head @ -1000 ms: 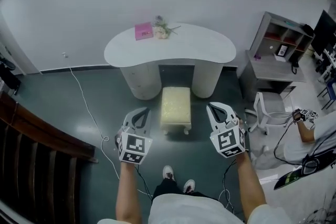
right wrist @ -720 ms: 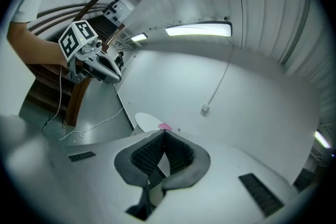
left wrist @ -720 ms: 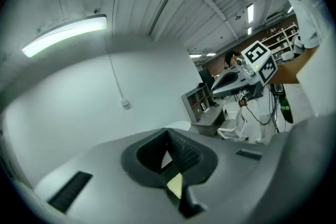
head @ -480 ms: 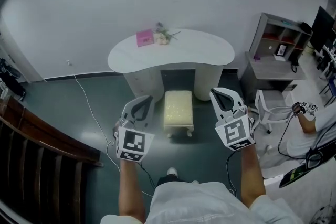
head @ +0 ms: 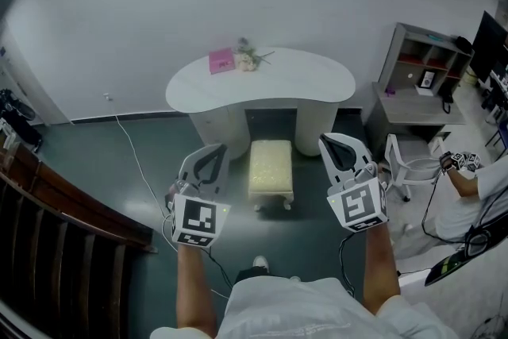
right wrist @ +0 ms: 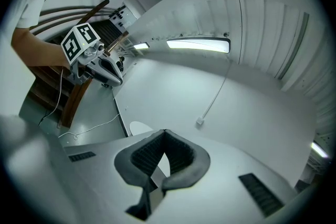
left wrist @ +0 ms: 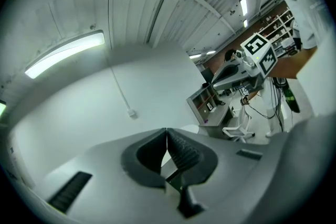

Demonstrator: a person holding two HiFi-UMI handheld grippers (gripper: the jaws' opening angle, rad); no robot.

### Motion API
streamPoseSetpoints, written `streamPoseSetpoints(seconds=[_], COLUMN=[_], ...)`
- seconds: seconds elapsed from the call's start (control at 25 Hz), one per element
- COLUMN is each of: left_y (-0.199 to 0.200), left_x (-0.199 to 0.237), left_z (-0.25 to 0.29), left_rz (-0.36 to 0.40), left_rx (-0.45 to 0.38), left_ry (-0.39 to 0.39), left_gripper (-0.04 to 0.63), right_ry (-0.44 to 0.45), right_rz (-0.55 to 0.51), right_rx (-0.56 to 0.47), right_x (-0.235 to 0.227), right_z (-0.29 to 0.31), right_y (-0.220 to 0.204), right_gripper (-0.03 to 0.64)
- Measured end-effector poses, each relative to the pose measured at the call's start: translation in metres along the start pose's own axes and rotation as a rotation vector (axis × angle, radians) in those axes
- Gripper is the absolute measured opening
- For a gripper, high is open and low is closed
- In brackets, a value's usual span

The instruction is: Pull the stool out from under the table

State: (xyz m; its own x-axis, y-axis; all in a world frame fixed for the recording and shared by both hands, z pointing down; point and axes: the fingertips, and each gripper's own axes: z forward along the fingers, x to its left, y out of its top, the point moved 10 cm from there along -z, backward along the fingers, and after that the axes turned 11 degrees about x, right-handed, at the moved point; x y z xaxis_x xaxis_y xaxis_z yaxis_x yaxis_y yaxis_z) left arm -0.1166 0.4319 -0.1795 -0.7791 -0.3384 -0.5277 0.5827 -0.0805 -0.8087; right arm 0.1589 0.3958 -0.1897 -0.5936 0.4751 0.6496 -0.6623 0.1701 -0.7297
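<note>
Stool between white table pedestals; dark floor; left tongs, right tongs clenched, empty.

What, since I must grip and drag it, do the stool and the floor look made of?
The stool has a pale cream seat, matte and faintly mottled: likely padded fabric. Its legs are white and curved, perhaps painted wood or plastic. The floor is dark grey-green with soft reflections: probably a smooth coated or vinyl surface.
</note>
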Motion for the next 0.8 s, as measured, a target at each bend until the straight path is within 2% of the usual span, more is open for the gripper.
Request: streamPoseSetpoints(seconds=[0.64,0.8], left_y=[-0.008,-0.011], left_x=[-0.014,-0.022], left_z=[-0.002,0.001], left_rz=[-0.006,-0.028], left_rx=[0.036,0.047], left_ry=[-0.002,-0.014], left_gripper=[0.018,0.019], right_ry=[0.026,0.024], right_rz=[0.004,0.01], right_rx=[0.016,0.023], right_x=[0.004,0.002], right_z=[0.005,0.005], right_y=[-0.01,-0.016], right_gripper=[0.015,0.015])
